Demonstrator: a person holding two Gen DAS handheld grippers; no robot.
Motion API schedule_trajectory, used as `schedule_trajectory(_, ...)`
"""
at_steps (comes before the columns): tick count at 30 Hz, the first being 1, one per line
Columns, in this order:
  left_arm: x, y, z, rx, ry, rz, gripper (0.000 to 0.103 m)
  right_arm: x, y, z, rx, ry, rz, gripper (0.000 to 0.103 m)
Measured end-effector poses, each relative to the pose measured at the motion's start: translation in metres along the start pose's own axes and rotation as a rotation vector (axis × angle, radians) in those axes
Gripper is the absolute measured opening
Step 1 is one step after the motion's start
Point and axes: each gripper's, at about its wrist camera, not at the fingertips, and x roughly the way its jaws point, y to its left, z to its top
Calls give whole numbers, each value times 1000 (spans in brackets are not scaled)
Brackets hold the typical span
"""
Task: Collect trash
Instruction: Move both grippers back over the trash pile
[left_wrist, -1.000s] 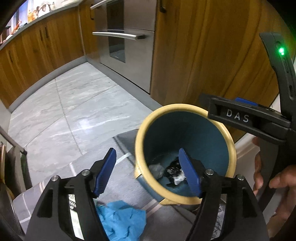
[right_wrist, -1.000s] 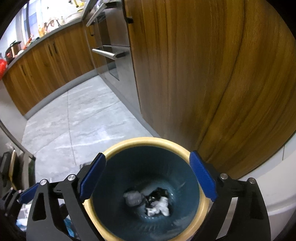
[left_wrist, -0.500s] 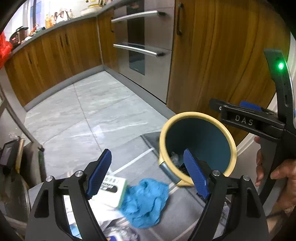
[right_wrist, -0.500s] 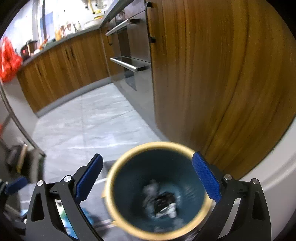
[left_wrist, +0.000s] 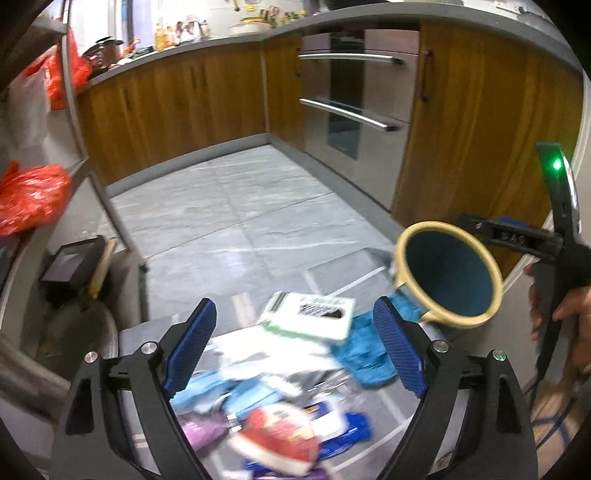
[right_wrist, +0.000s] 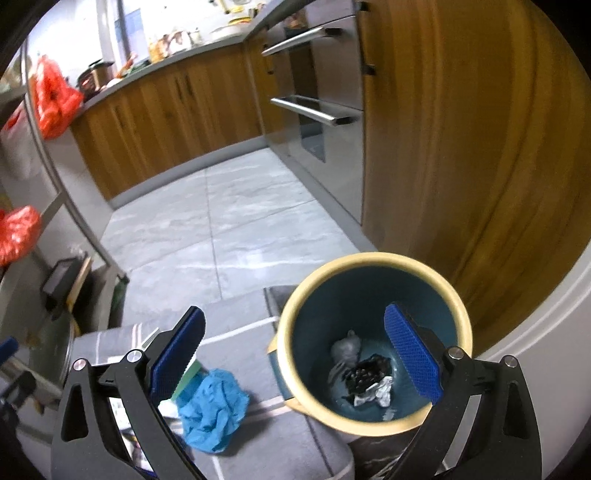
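Note:
A teal bin with a yellow rim (right_wrist: 373, 421) (left_wrist: 448, 321) stands on a grey striped mat, with crumpled grey, black and white scraps (right_wrist: 364, 373) at its bottom. My left gripper (left_wrist: 293, 350) is open and empty above a pile of trash: a white and green box (left_wrist: 308, 319), a crumpled blue cloth (left_wrist: 364, 352) (right_wrist: 212, 406), a red and white wrapper (left_wrist: 280, 439) and blue and purple wrappers. My right gripper (right_wrist: 293, 354) is open and empty, its right finger over the bin's mouth. It also shows in the left wrist view (left_wrist: 517, 242), beside the bin.
Wooden cabinets (right_wrist: 461, 147) and a steel oven (left_wrist: 354, 107) stand behind the bin. Grey tiled floor (left_wrist: 236, 218) stretches beyond the mat. A metal rack with red bags (left_wrist: 29, 195) and a black box (left_wrist: 70, 266) stands at the left.
Both grippers have pulled back and to the left, away from the bin. The trash pile has come into the left wrist view. The right gripper no longer straddles the bin.

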Motion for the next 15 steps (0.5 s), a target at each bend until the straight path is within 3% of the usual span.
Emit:
schedule_trajectory(10,25,51,-49,-96,89,55,87,14,50,-27,-135,78,52,97)
schedule_trajectory(15,40,48,-47,-49,91,49,87,30,75,-41,-222,122,73,97)
